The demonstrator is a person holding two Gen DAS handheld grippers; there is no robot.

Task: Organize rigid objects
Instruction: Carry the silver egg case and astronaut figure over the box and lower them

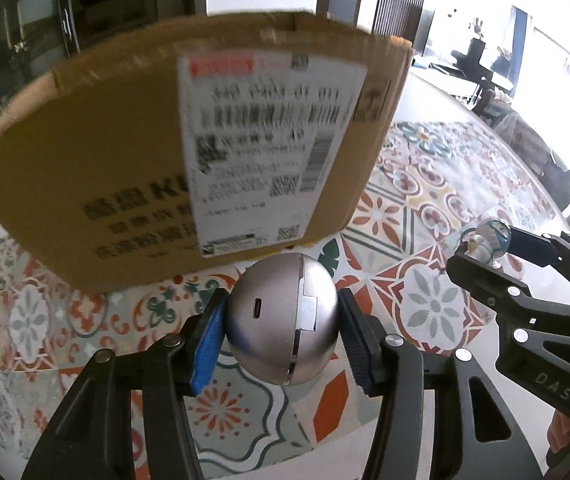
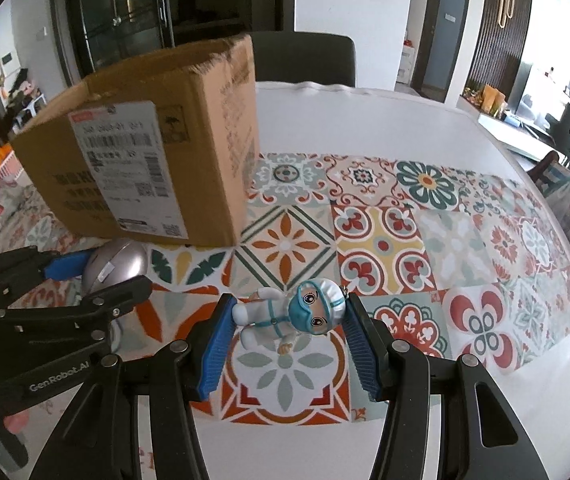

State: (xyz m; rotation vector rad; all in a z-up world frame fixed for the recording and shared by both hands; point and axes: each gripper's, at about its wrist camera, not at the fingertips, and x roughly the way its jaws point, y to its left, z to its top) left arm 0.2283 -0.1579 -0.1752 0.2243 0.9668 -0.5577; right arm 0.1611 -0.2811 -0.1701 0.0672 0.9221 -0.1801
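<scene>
The left gripper [image 1: 281,322] points steeply downward. Both blue ribbed pads [image 1: 209,344] press against opposite sides of a silver ball [image 1: 281,320], which is clamped between them. The right gripper [image 2: 289,322] also points steeply downward and sits just beside the left gripper, on its right. Its blue pads [image 2: 215,350] contact a small figurine [image 2: 293,314], one at the legs and one at the head, holding it crosswise between the fingers.
</scene>
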